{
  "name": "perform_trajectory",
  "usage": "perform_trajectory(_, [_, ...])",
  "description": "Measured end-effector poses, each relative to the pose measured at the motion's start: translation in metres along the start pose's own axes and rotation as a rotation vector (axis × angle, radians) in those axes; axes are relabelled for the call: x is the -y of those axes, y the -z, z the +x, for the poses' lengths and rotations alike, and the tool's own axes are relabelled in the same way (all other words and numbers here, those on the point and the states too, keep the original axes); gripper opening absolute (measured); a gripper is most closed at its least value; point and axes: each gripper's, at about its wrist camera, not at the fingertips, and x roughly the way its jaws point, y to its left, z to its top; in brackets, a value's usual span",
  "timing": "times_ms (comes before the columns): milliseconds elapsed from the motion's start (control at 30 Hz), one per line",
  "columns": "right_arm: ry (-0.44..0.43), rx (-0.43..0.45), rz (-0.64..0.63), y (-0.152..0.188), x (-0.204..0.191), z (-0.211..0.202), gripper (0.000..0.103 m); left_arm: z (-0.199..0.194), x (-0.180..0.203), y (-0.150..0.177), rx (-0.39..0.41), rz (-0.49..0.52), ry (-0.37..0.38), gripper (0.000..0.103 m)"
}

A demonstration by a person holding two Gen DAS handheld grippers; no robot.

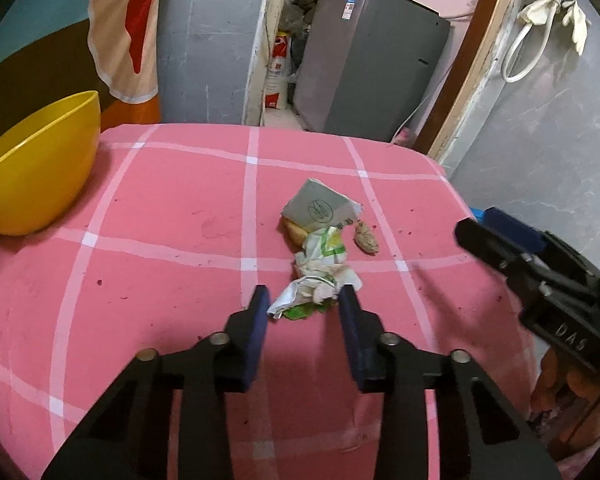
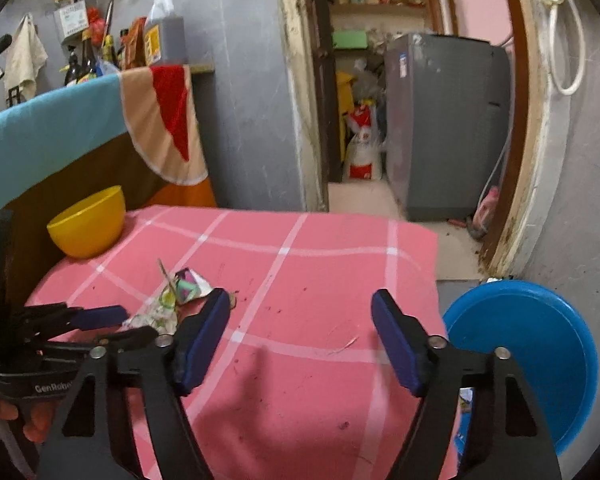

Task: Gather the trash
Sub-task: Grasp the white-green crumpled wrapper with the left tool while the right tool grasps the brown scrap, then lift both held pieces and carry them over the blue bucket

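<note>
Our left gripper (image 1: 304,300) maybe pinches the crumpled wrapper (image 1: 316,286) mid-table; our right gripper (image 2: 300,304) gapes, empty. All trash remains.

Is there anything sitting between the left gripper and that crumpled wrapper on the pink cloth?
Nothing visible. The left gripper already has its fingers on either side of the crumpled wrapper, with no object between them. Whether the pads press it yet is unclear.

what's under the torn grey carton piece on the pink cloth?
An orange-yellow scrap pokes out beneath the grey carton piece's near-left edge, beside the crumpled wrapper. The carton hides the rest of it, and anything else beneath.
</note>
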Motion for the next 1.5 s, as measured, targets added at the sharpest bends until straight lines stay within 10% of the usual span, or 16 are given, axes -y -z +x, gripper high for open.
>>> perform_trajectory(433, [-0.070, -0.089, -0.049, -0.002, -0.023, 0.023, 0.049, -0.018, -0.008, 0.002, 0.027, -0.065, -0.043, 0.005])
perform_trajectory(1033, [-0.124, -0.286, -0.105, -0.007, -0.051, 0.074, 0.027, -0.036, -0.028, 0.005, 0.070, -0.123, -0.052, 0.002])
perform_trajectory(1500, [-0.156, -0.255, -0.073, -0.003, -0.048, 0.063, 0.011, -0.060, -0.009, 0.005, 0.184, -0.079, -0.053, 0.002])
